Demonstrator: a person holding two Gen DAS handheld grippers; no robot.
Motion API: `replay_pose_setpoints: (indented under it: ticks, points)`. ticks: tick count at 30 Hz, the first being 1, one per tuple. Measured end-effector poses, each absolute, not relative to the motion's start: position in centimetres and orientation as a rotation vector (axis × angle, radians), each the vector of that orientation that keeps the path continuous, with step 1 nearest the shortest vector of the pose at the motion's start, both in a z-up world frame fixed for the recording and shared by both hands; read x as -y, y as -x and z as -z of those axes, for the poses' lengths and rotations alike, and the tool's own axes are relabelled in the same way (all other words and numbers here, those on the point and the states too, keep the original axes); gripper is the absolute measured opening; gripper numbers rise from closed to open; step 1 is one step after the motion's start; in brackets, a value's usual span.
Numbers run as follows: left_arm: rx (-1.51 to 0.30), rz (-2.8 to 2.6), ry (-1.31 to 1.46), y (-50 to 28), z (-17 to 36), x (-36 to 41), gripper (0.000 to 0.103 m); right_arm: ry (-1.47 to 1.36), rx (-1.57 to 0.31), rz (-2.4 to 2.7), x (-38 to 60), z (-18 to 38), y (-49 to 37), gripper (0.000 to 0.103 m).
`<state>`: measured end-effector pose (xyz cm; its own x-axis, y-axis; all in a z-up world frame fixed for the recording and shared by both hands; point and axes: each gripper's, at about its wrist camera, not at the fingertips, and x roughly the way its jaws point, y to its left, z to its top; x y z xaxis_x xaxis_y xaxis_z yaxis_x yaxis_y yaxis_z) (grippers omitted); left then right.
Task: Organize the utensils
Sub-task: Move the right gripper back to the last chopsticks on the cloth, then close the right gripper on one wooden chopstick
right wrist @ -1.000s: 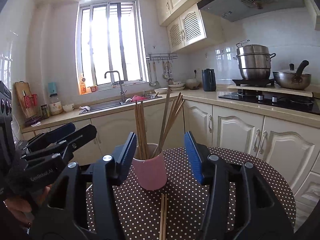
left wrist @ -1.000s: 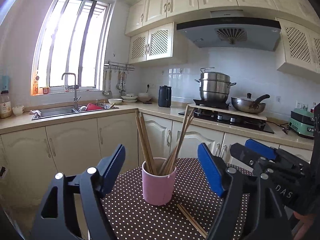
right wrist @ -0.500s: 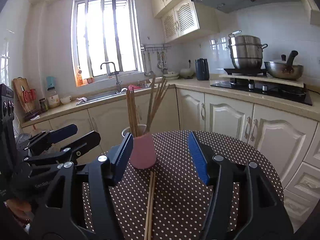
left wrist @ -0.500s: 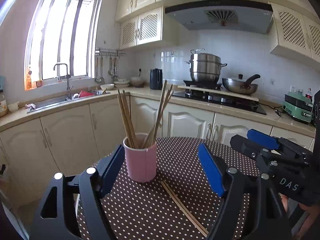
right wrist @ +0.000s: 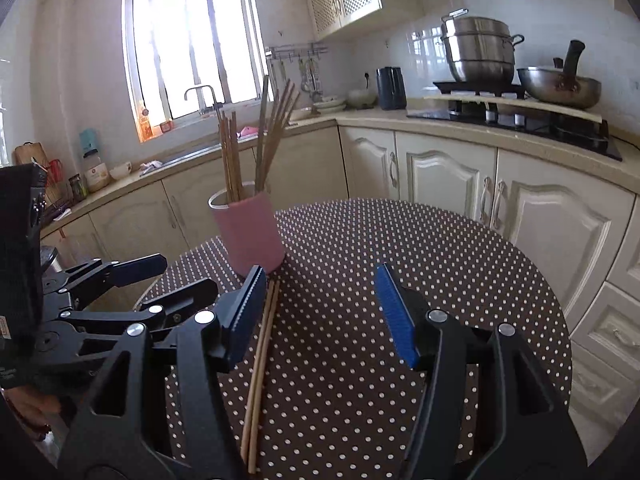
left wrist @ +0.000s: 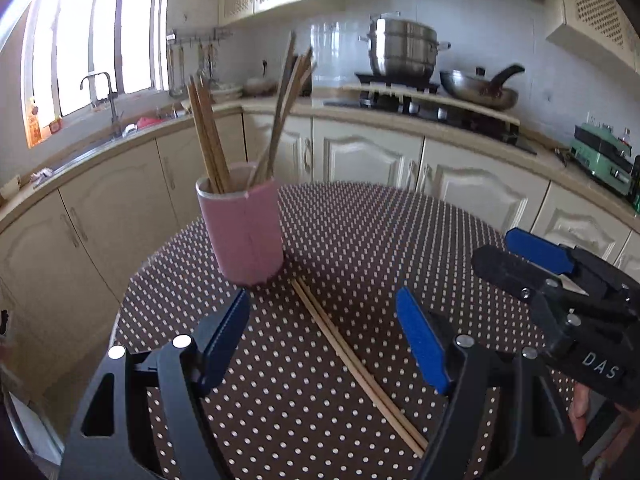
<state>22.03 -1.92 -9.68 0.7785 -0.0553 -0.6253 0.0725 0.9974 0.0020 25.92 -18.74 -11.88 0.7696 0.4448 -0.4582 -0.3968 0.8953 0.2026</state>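
1. The tabletop [left wrist: 360, 240] is covered by a brown, white-dotted cloth of matt look.
2. The cup [left wrist: 246, 236] is seen as smooth, matt pink with a white inside.
3. The chopsticks [left wrist: 352, 360] are of pale, bare wood.
4. The tongs [left wrist: 324, 344] are made of matt black plastic with ribbed blue pads [right wrist: 394, 312].
5. The pot [right wrist: 478, 50] is of shiny metal.

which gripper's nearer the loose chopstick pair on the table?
Left, narrowly. The left gripper straddles the chopstick pair, which lies between its open jaws. The right gripper has it beside its left finger, off centre.
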Motion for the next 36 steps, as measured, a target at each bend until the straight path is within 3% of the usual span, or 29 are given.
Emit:
replay_pose_setpoints:
  ticks: [15,36]
  points:
    - [-1.007,0.040,-0.061,-25.4,16.5,2.7,0.075,-0.142,-0.688,-0.439,20.1,16.7,-28.3,0.058]
    - [-1.066,0.020,0.002,-25.5,18.4,-0.7,0.075,-0.136,-0.726,-0.458,19.9,16.9,-29.3,0.058]
